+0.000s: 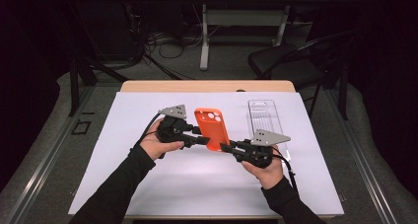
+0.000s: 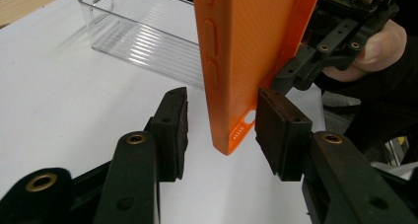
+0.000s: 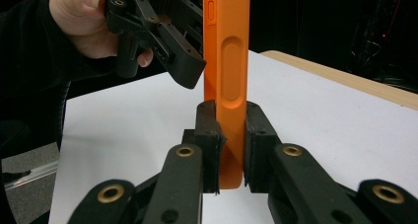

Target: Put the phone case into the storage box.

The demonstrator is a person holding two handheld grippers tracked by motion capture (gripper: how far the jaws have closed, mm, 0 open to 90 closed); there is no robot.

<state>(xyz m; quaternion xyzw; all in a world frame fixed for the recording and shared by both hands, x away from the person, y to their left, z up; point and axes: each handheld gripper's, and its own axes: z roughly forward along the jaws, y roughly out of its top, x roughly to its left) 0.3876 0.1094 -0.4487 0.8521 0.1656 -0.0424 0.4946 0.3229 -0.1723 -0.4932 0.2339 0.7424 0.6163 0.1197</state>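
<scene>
The right tongs (image 3: 230, 135) are clenched on the bottom edge of the orange phone case (image 3: 227, 61), both pads pressed against it, holding it upright above the white table (image 3: 320, 115). In the left gripper view, the left tongs (image 2: 220, 128) straddle the case's lower corner (image 2: 246, 61): one pad touches it, the other stands apart, so they are released. The high view adds the clear plastic tray (image 1: 264, 116) just beside the case, right of it.
</scene>
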